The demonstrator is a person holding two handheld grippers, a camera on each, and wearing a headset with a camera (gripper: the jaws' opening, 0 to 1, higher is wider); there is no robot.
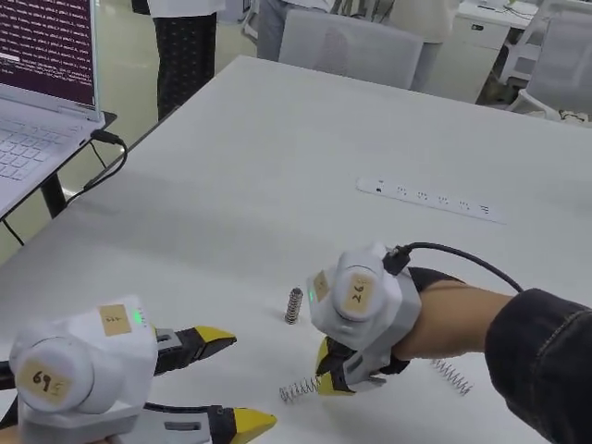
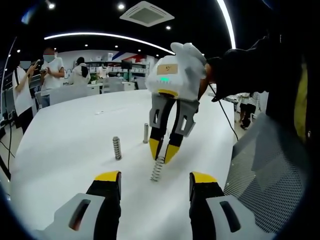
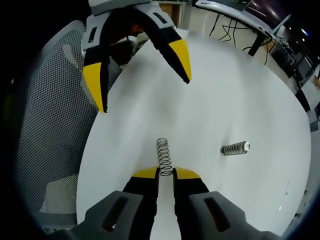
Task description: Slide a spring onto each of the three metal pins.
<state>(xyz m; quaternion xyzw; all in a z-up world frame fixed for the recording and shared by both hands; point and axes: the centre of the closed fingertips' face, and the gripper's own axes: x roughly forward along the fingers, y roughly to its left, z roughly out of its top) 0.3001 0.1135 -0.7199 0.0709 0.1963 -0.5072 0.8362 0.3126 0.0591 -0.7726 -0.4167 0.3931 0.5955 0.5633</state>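
A loose spring (image 3: 163,155) leans on the white table (image 1: 277,166), its upper end pinched between the yellow tips of my right gripper (image 3: 166,173), which points steeply down. The same spring (image 2: 158,169) hangs from the right gripper (image 2: 164,151) in the left gripper view, and also shows in the head view as the spring (image 1: 298,389) below the right gripper (image 1: 329,372). One upright pin (image 2: 117,148) carries a spring, and a bare pin (image 2: 146,133) stands behind it. My left gripper (image 2: 155,177) hovers open, close by, facing the right one. Another loose spring (image 1: 451,375) lies beside my right forearm.
A white power strip (image 1: 430,199) lies further back on the table. An open laptop (image 1: 37,92) with its cable sits on a stand at the left. Mesh chairs (image 1: 347,46) and standing people (image 2: 50,75) surround the table.
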